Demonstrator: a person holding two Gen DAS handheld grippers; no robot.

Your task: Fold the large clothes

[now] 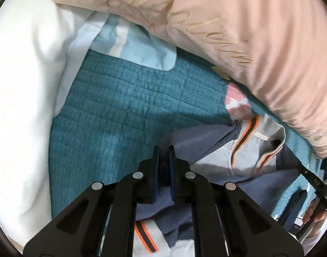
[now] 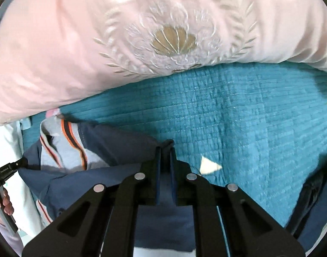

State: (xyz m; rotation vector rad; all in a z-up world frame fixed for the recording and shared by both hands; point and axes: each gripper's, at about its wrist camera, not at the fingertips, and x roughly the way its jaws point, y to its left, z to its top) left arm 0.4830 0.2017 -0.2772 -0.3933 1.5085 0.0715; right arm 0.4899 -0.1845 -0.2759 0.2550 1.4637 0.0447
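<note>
A navy and grey jacket [image 1: 208,141] with orange and dark stripes lies on a teal quilted bedspread [image 1: 120,111]. My left gripper [image 1: 164,150] is shut on a navy fold of the jacket at its left shoulder. In the right wrist view the jacket [image 2: 103,141] spreads to the left, and my right gripper [image 2: 165,147] is shut on its navy edge. The grey collar [image 2: 56,137] lies between the two grippers. The other gripper shows at each view's edge: the right one [image 1: 313,180], the left one [image 2: 7,169].
A large pink embroidered pillow [image 2: 142,32] lies just beyond the jacket, also in the left wrist view [image 1: 238,32]. A white pillow [image 1: 20,85] and a light blue cloth [image 1: 137,49] lie at the left. The teal bedspread [image 2: 249,111] extends to the right.
</note>
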